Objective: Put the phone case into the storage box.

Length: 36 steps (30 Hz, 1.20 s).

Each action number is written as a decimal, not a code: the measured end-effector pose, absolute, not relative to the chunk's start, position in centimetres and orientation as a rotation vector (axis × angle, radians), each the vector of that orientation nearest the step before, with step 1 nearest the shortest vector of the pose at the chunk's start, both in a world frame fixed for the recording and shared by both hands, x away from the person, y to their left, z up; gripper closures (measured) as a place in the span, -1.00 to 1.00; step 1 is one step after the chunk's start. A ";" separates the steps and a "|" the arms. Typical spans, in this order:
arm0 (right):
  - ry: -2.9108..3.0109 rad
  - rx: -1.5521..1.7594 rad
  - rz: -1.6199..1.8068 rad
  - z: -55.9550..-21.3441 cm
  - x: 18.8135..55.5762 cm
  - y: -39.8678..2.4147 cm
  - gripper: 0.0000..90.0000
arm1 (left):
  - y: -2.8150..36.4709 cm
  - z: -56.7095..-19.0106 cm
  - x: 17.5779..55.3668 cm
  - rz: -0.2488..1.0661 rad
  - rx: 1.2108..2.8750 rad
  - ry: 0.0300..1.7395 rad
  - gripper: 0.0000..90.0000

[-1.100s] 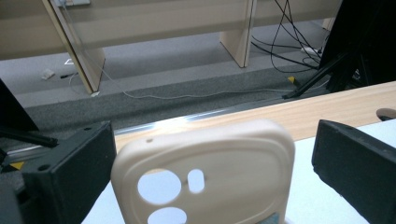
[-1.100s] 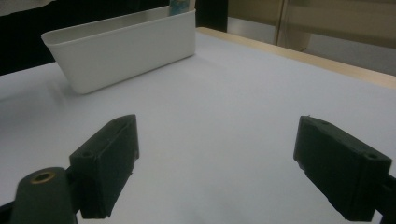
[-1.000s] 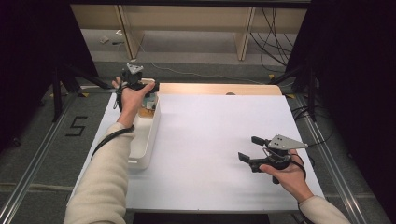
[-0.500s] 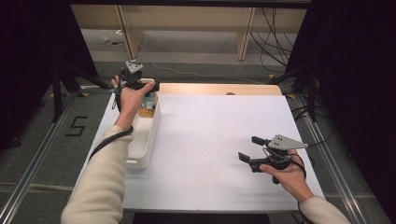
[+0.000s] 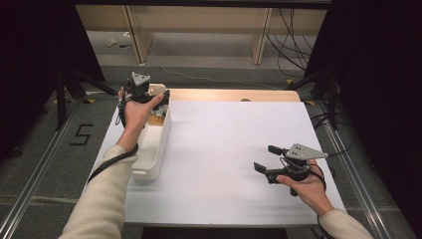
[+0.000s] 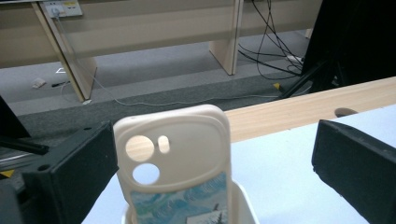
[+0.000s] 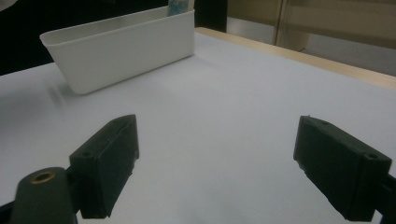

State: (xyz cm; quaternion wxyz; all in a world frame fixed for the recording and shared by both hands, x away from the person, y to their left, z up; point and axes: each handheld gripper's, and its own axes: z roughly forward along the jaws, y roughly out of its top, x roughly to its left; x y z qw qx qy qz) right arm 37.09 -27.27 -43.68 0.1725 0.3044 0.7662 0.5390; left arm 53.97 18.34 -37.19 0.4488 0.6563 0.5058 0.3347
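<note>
Carrying my left tool (image 5: 149,94) further along the white bin (image 5: 152,149), I now have it over the bin's far end, where a second ago it sat a little nearer to me. The cream phone case (image 6: 175,163) stands upright in that end, between my wide-open jaws — beside one, well clear of the other, so nothing is gripped yet. My right tool (image 5: 268,160) rests open on the worktop (image 5: 224,139), unmoved. Closing on the case looks like my next step.

A lab recording bay
White-topped desk (image 5: 224,149) on grey carpet, floor rails (image 5: 30,199), taped "5" (image 5: 81,135), loose cables (image 5: 293,30), dark stands.
</note>
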 end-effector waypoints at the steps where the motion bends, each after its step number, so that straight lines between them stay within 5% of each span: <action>1: 2.176 0.864 1.528 -43.7 37.1 -27.3 -0.66 | 18.3 -37.2 53.8 0.826 1.624 1.246 -1.00; 36: 2.170 0.862 1.528 -43.6 37.1 -27.2 -0.66 | 18.2 -37.4 49.1 0.701 1.637 1.160 -1.00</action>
